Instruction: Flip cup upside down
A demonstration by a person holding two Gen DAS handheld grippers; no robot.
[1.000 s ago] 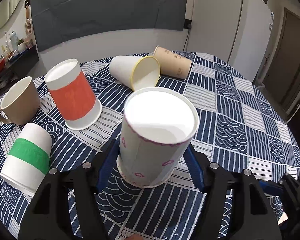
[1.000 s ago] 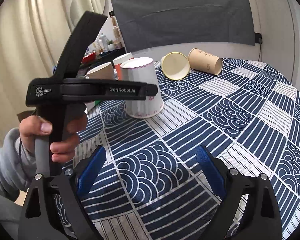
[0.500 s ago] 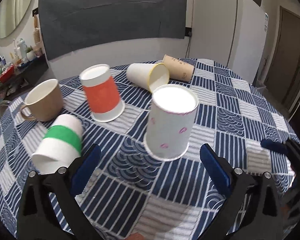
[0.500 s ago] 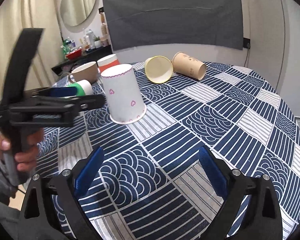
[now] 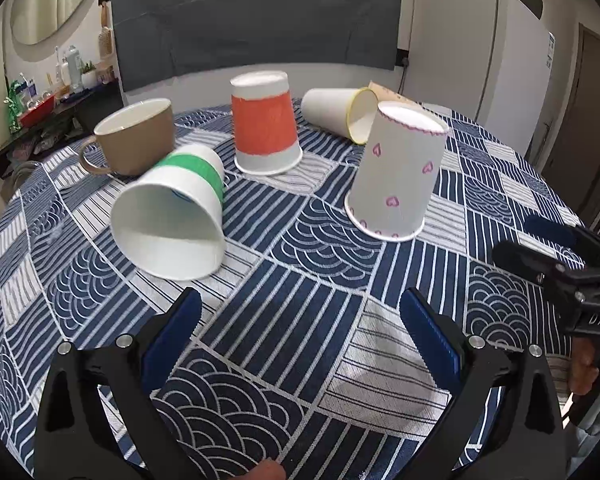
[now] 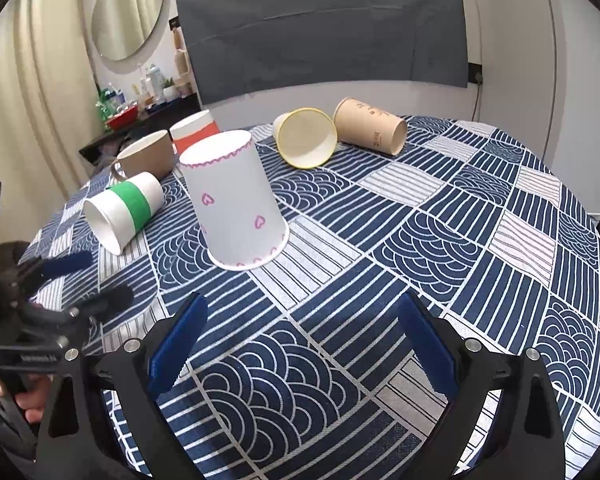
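The heart-print cup [image 5: 396, 176] stands mouth-down on the tabletop [image 5: 300, 300], its base uppermost, touched by neither tool. Judging by that, 1 flip is done and the step in hand is picking the next cup.

The left tongs [image 5: 300, 332] hang low over the patterned cloth with both blue pads spread wide and nothing between them. The right tongs [image 6: 302, 338] are likewise spread and empty, near the table's front edge.

3 cups lie on their sides. The green-banded cup [image 5: 172, 216] is nearest the left tongs, its open mouth facing that camera. The yellow-rimmed cup [image 6: 306, 138] and the tan paper cup [image 6: 370, 126] lie side by side at the far end; whether they touch cannot be told. The orange-banded cup [image 5: 265, 128] is already inverted, and a brown mug [image 5: 136, 136] stands upright behind the green one.

If the green-banded cup is next, as its closeness suggests, the left tongs need to advance and close across its body near the middle, gently, since thin paper walls likely crush. Then lift, turn the mouth downward, and set the rim flat on the cloth, clear of the mug.
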